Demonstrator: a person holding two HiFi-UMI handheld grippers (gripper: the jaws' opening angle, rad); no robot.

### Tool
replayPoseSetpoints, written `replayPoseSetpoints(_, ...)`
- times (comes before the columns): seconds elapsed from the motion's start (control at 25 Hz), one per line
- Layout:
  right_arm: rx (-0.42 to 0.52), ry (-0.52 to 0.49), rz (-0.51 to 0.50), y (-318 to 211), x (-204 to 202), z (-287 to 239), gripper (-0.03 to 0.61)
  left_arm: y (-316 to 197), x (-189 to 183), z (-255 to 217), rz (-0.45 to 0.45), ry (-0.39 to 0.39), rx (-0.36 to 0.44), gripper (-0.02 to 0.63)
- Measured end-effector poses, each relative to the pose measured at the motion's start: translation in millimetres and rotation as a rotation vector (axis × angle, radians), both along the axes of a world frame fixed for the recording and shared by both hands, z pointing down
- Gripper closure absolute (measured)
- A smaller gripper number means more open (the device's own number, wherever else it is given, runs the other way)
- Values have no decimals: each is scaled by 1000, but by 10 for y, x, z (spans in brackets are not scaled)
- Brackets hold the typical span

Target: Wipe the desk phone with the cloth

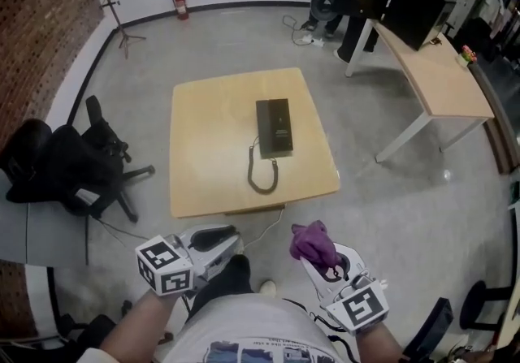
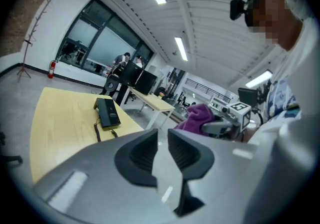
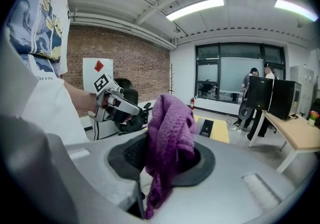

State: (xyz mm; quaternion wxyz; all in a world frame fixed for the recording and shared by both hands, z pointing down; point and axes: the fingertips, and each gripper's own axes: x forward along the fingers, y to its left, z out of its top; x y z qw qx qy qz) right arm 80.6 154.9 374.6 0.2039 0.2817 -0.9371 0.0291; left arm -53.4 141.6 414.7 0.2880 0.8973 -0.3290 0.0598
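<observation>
Purple cloth point(image 3: 172, 128) is pinched in our right tool point(image 3: 165, 158), jaws clamped on it, most of it bunched above the pads. Our left tool point(image 2: 161, 150) is empty, jaws a narrow gap apart. Desk phone point(image 1: 275, 127) lies mid worktop point(image 1: 203, 158), well ahead of both tools, with its coiled cord point(image 1: 262, 175) looping toward us. We judge the step is bringing the cloth to the phone: grip firm, approach low, avoid the cord, left tool ready to steady the phone.
</observation>
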Motion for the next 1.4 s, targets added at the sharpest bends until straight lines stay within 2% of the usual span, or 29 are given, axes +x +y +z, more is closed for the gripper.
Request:
replayPoseSetpoints(0.4, -16, 27, 120, -907, -340, -37, 469, -1301, -300, 453, 102, 32, -90, 508)
replayPoseSetpoints(0.6, -26, 49, 112, -1166, -488, 29, 469, -1877, -377, 894, 86, 77, -202, 469)
replayPoseSetpoints(0.88, -52, 55, 84, -1514, -404, 33, 468, -2655, -230, 1456, 46, 187, -351, 383)
replayPoseSetpoints(1.12, -84, 72, 66, -1751, -242, 111, 468, -3191, -208, 1827, 2, 237, -426, 357)
replayPoseSetpoints(1.28, -116, 84, 73, -1867, -102, 183, 469, -3363, -122, 2012, 30, 266, -481, 337)
replayPoseSetpoints(1.4, -144, 93, 81, -1944, 7, 230, 469, -3445, -9, 2073, 64, 332, -529, 321)
